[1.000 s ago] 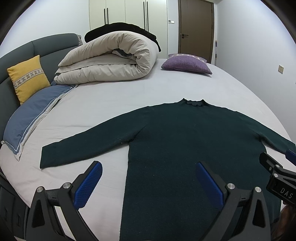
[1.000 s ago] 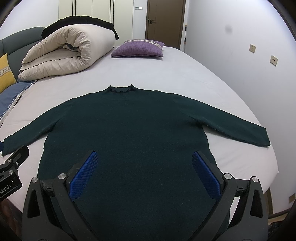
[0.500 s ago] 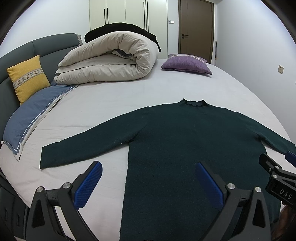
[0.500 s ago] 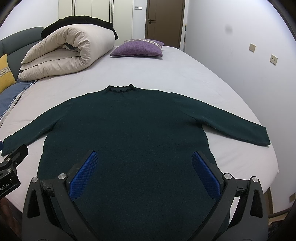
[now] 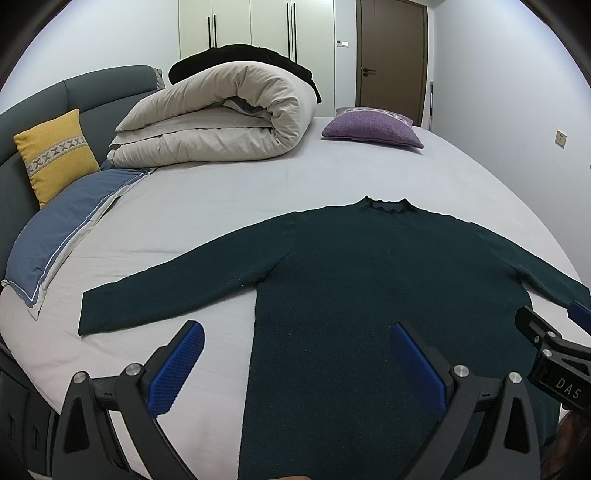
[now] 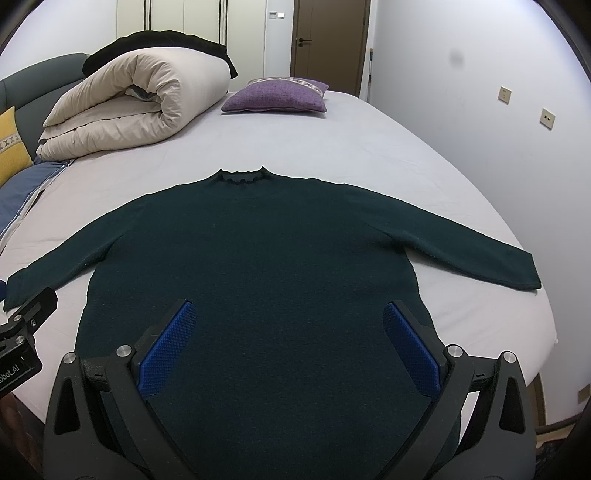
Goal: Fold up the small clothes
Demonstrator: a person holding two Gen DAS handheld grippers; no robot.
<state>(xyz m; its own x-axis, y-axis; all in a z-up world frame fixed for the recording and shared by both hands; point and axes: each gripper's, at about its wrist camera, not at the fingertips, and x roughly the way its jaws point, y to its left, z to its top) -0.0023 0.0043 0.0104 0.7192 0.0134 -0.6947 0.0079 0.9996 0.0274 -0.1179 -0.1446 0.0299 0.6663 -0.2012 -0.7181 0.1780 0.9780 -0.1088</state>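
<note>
A home bedroom: a wide grey-sheeted bed (image 5: 258,192), rolled beige duvet (image 5: 218,118), white wardrobe doors (image 5: 255,33), brown wooden door (image 5: 391,59).

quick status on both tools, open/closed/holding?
Left tool: open, holding nothing, above the sweater.
Right tool: open, holding nothing, above the sweater.

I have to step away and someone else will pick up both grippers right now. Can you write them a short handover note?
Left gripper: jaws open, empty, hovering over the hem-side left edge of the dark green knit sweater.
Right gripper: jaws open, empty, over the sweater's lower body.
The sweater lies flat on the light grey bed sheet, collar away from you, both sleeves spread outward.
Done: garment laid out flat. Left: every fold; nothing is grasped yet. Starting with a sleeve looks sensible.
</note>
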